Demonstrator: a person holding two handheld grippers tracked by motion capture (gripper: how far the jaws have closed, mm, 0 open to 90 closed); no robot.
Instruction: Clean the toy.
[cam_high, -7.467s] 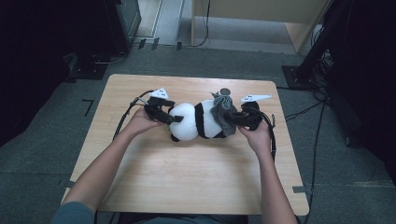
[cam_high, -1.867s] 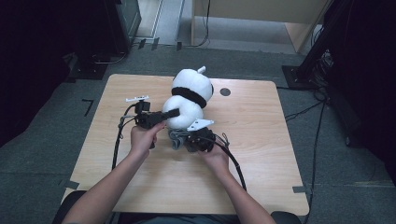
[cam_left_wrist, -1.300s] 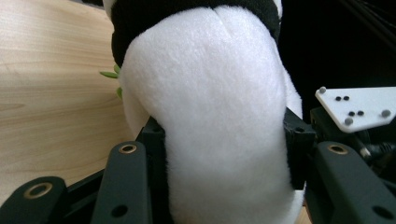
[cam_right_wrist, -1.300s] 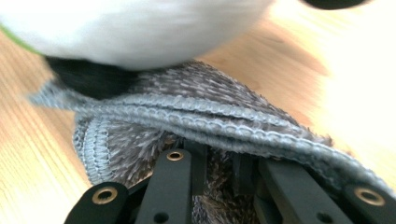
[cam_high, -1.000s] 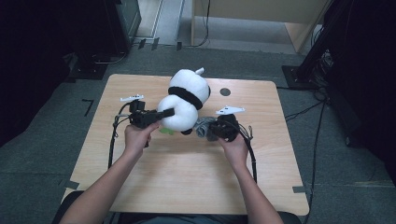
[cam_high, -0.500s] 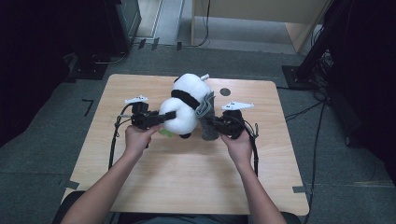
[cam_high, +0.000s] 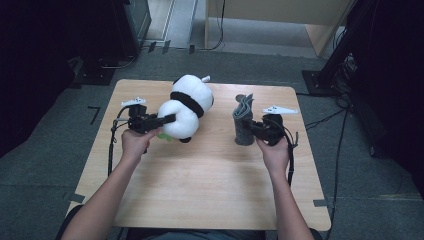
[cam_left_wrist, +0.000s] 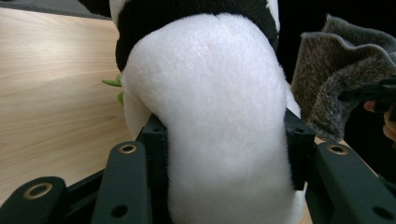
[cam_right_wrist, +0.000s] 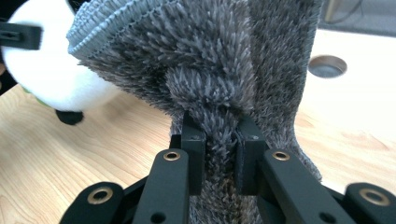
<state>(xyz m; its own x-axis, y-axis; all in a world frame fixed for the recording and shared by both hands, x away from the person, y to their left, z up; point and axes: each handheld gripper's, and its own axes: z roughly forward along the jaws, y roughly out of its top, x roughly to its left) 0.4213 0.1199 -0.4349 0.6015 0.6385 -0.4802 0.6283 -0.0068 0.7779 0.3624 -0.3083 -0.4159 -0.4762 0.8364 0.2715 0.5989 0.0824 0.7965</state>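
Left tool (cam_high: 167, 119): clenched on the panda plush (cam_high: 187, 107); in the left gripper view its two black jaws press into the white fur on either side of the plush's body (cam_left_wrist: 219, 116).
Right tool (cam_high: 248, 127): clenched on a fold of the grey furry cloth (cam_high: 243, 120); in the right gripper view the jaws pinch a bunched ridge of the pile (cam_right_wrist: 219, 88).
Panda plush: at the left half of the worktop (cam_high: 210, 195), held at its lower white end, its black band and head pointing towards the far edge; a black paw shows at its underside, close to the wood.
Grey furry cloth: right of the plush and apart from it, hanging upright from the tool, its lower end at or just above the wood.
Green bit (cam_left_wrist: 114, 84): small, peeking out beside the plush at the worktop surface.
Hole (cam_right_wrist: 327, 66): round, in the worktop beyond the cloth.
Hands: each grips its tool from the near side, cables trailing back.
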